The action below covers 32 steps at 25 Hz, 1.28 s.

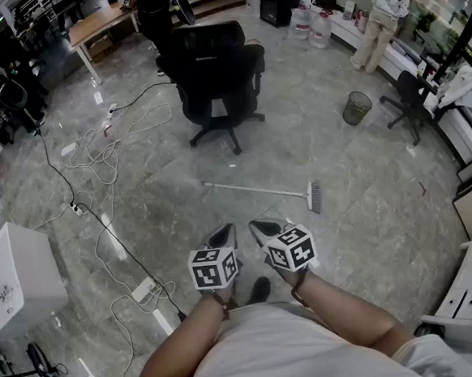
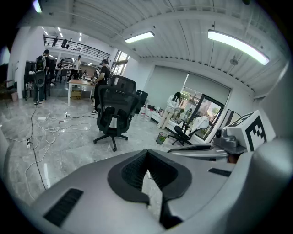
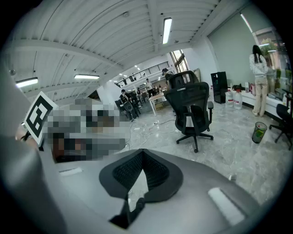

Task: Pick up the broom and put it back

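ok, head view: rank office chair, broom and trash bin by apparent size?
1. Office chair: clearly largest.
2. Broom: long, almost as long as the chair is wide, but very thin.
3. Trash bin: shortest. By area it looks close to the broom, so 2 and 3 are unsure.

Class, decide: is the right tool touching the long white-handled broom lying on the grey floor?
Apart. The head view shows the right tool stopping short of the white-handled broom, with a strip of bare grey floor plainly visible between them.
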Motion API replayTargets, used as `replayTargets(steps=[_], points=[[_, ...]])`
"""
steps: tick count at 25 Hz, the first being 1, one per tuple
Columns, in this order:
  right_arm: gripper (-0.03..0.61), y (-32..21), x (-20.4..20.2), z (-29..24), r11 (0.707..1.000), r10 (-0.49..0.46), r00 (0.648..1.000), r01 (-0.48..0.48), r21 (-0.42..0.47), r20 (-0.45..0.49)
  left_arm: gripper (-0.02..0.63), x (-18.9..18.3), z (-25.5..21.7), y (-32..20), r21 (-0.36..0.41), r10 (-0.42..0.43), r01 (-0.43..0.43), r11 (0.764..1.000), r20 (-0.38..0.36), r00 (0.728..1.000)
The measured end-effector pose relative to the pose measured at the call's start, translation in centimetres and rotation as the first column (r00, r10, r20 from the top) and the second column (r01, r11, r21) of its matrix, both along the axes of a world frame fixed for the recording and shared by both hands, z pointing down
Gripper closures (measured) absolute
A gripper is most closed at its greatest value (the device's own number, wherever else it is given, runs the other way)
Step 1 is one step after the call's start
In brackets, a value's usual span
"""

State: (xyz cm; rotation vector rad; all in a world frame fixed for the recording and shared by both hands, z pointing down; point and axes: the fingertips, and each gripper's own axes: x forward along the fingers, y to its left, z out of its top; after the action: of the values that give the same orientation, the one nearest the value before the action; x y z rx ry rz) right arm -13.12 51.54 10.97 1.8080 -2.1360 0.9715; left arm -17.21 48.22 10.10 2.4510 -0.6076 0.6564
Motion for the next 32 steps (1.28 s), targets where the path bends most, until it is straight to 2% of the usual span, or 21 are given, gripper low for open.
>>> replayTargets(steps=[13, 21, 27, 32], points=[[0.578, -0.9, 1.5, -0.3, 1.0, 0.02, 1.0, -0.02, 0.02, 0.023, 0.607, 1.0, 0.4, -0.9, -0.006, -0.001, 0.001, 1.0, 0.014, 1.0], [0.578, -2.5, 3.2, -1.0, 0.999, 0.036, 0.999, -0.037, 0.033, 0.013, 0.607, 2.0, 0.1, -3.3, 0.011, -0.004, 0.004, 1.0, 0.015, 1.0], [0.578, -5.8, 5.3, -1.1, 0.998, 0.05, 0.999, -0.05, 0.04, -0.005, 0.607, 4.1, 0.1, -7.5, 0.019, -0.007, 0.007, 1.0, 0.0, 1.0], [0.578, -11.1, 7.5, 0.0, 0.997, 0.065, 0.998, -0.065, 0.033, -0.011, 0.607, 6.8, 1.2, -13.1, 0.018, 0.015, -0.015, 1.0, -0.001, 1.0]])
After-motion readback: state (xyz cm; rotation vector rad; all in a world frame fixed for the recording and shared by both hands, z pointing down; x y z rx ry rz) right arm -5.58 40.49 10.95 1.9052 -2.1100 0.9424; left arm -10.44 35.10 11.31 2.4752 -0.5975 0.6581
